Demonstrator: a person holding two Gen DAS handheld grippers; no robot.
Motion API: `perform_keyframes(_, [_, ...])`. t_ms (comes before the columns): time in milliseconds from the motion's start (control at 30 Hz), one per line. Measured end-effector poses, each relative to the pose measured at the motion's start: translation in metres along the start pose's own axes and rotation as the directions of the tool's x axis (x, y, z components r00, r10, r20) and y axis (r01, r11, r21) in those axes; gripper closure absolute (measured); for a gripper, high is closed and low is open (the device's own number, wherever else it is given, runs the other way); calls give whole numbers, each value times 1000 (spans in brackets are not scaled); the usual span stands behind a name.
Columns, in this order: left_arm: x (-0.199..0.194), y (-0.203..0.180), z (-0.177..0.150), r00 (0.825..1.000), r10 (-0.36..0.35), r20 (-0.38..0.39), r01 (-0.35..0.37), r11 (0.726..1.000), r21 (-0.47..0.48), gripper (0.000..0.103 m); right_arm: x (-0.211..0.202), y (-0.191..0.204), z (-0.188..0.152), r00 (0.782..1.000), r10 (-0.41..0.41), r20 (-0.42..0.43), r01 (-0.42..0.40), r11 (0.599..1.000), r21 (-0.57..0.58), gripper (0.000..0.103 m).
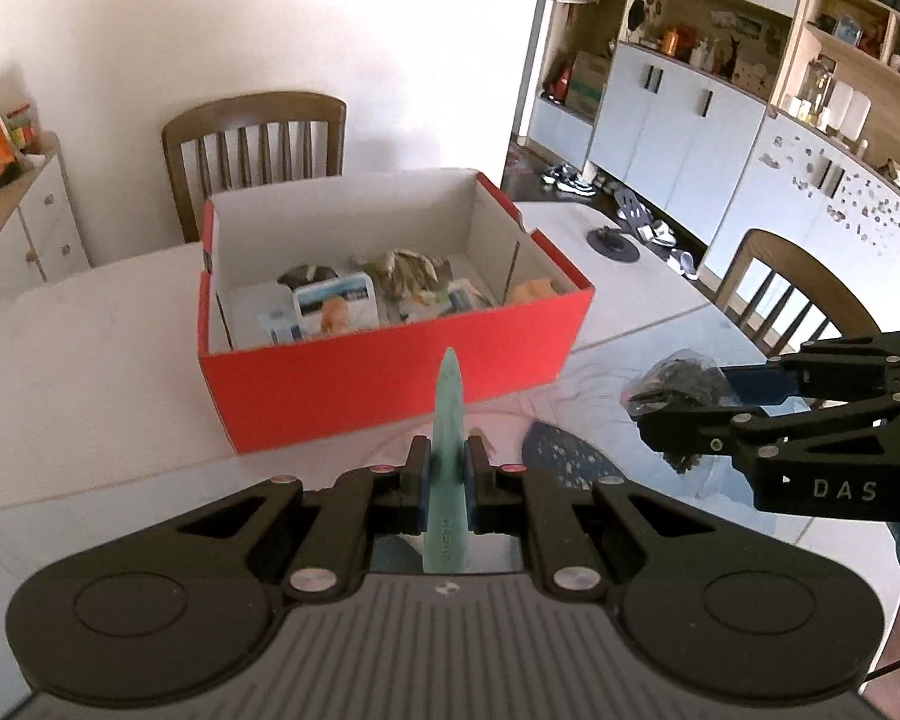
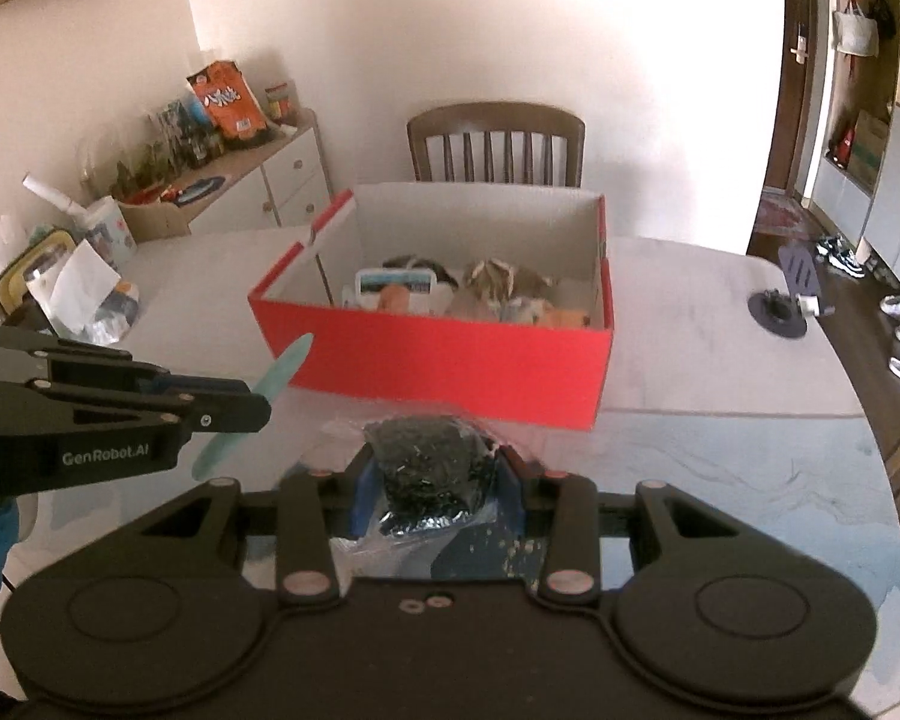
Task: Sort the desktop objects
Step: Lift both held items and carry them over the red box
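Left gripper [image 1: 449,468] clamps the teal tool [image 1: 448,420]; right gripper [image 2: 432,474] pinches the clear bag [image 2: 426,462], apparently of dark bits. Slack plastic may slip short of the red box [image 2: 450,360].

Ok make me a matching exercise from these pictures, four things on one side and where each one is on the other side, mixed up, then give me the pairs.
Things:
1. pale green tool
2. clear bag of dark bits
3. red box
4. wooden chair

Places:
A. against the wall, behind the table
B. clamped in the right tongs
C. on the table, open, with packets inside
D. clamped in the left tongs

Pairs: 1-D, 2-B, 3-C, 4-A
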State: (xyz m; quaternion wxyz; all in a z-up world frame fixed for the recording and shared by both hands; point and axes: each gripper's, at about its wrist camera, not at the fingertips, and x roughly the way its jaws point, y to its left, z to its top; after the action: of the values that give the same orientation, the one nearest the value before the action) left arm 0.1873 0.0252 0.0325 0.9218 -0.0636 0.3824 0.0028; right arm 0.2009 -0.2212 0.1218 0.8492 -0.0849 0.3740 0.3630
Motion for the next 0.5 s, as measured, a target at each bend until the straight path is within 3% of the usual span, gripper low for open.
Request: perform_keyframes(500, [2,16,43,1000,20,24,-19,1000,-21,93,5,-1,48,998,18,54,-15,998,-61,64])
